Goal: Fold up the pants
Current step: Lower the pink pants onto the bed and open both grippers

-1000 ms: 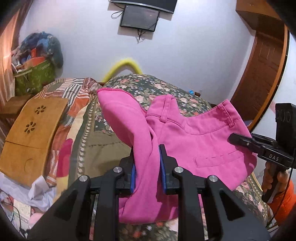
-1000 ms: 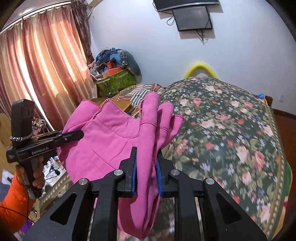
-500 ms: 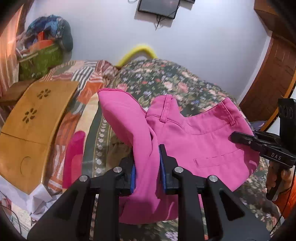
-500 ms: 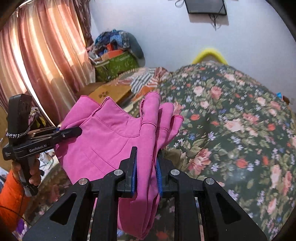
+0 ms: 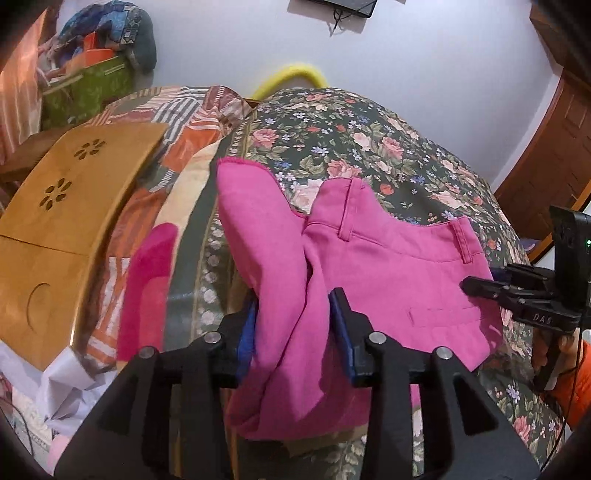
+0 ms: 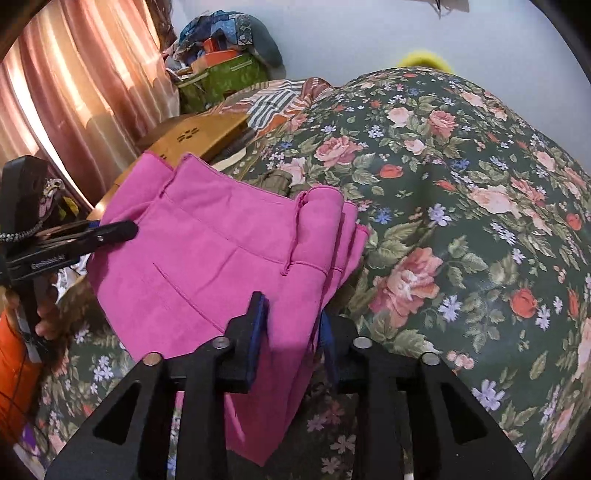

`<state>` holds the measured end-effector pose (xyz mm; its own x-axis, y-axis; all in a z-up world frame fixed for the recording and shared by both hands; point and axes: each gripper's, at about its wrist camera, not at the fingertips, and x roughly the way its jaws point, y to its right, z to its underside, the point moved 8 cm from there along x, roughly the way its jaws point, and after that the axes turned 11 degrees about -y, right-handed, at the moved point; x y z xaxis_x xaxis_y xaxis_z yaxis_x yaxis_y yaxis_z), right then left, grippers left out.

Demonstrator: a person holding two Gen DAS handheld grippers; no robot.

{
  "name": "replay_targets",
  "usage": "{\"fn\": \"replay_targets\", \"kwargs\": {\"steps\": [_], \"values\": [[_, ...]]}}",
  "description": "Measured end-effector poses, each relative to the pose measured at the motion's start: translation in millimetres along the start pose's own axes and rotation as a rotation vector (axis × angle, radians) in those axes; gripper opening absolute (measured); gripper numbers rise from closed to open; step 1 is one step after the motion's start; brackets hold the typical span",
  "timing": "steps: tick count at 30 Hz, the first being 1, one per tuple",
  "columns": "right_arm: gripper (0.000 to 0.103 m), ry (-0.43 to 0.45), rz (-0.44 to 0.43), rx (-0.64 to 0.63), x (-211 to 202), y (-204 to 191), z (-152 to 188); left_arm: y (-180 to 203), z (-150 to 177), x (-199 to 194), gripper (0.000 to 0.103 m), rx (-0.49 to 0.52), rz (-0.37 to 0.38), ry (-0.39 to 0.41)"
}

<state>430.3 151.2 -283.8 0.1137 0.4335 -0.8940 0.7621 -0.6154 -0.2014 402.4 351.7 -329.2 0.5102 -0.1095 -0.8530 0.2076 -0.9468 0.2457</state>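
1. The pink pants (image 5: 399,280) are folded into several layers and held above the bed (image 5: 388,147), which carries a dark floral cover.
2. The left gripper (image 5: 293,325) stands at 6 o'clock in the left wrist view. Its jaws are clenched on a bunched edge of the pants; fabric fills the gap between the blue pads (image 5: 246,332).
3. The right gripper (image 6: 293,325) stands at 6 o'clock in the right wrist view. Its jaws grasp the stacked fold edges of the pants, and cloth hangs down between them.
4. In the left wrist view the right gripper appears at 3 o'clock, with its tip against the pants near the welt pocket (image 5: 443,310).
5. In the right wrist view the left gripper appears at 9 o'clock, with its tip against the pants just below the waistband (image 6: 207,206).
6. The waistband with its belt loops faces 12 o'clock in the left wrist view; one folded flap rises toward 11 o'clock.
7. A wooden board (image 5: 62,206) with flower-shaped cutouts lies at 9 o'clock, beside a striped patchwork blanket (image 5: 177,122).
8. A green box (image 6: 225,81) piled with clothing sits at 11 o'clock, next to pink curtains (image 6: 74,85).
9. A wall-mounted screen (image 5: 332,5) is visible at 12 o'clock.
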Motion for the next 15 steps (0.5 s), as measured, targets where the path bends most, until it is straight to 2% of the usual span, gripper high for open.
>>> {"fn": "replay_targets", "kwargs": {"steps": [4,7,11,15], "values": [[0.036,0.018,0.025,0.009,-11.0,6.0,1.3,-6.8,4.1,0.3,0.038,-0.022,-0.01,-0.025],[0.037,-0.001,0.055,0.007,-8.5,11.0,3.0,-12.9,7.3,1.5,0.039,-0.04,-0.027,-0.029],[0.038,-0.033,0.097,-0.011,0.7,16.3,6.4,-23.7,15.1,4.4,0.047,-0.065,-0.041,-0.048],[0.041,-0.034,0.122,-0.012,-0.2,19.8,7.3,-31.1,19.3,0.6,0.048,-0.076,-0.065,-0.053]]}}
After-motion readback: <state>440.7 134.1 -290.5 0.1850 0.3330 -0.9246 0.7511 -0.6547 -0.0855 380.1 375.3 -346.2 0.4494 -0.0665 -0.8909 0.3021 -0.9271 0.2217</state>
